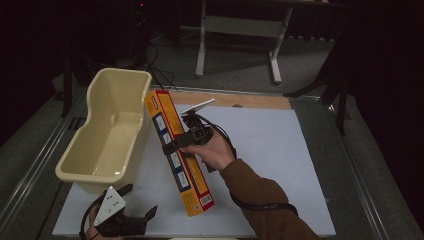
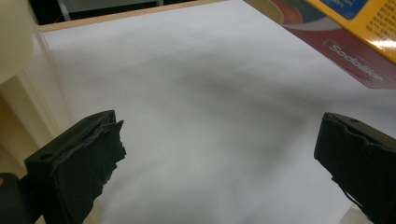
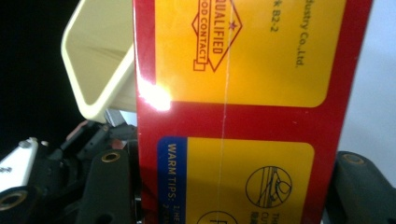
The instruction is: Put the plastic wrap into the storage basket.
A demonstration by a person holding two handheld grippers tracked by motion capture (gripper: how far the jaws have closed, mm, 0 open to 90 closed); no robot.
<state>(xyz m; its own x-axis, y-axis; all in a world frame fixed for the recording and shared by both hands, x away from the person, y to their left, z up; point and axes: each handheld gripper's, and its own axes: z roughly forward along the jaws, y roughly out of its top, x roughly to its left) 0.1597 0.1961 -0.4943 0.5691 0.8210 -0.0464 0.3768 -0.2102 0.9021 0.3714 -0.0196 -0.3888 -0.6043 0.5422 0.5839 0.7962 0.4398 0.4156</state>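
A long red and yellow box [image 1: 179, 159] is held off the white mat, slanting from beside the tub towards the near side. My right gripper [image 1: 186, 140] is shut on its middle; in the right gripper view the box [image 3: 243, 112] sits clamped between the two black jaws. The cream plastic tub [image 1: 107, 132] stands at the mat's left, and its rim [image 3: 88, 70] shows behind the box. Near the mat's front left corner my left gripper [image 1: 135, 207] is open with nothing in it, its fingers [image 2: 79, 158] spread wide above the mat, with the box's end [image 2: 345, 37] at upper right.
The white mat [image 1: 270, 150] covers the table, with bare room on its right half. A wooden strip [image 1: 235, 100] runs along the far edge. Legs of another table [image 1: 240, 30] stand on the floor beyond.
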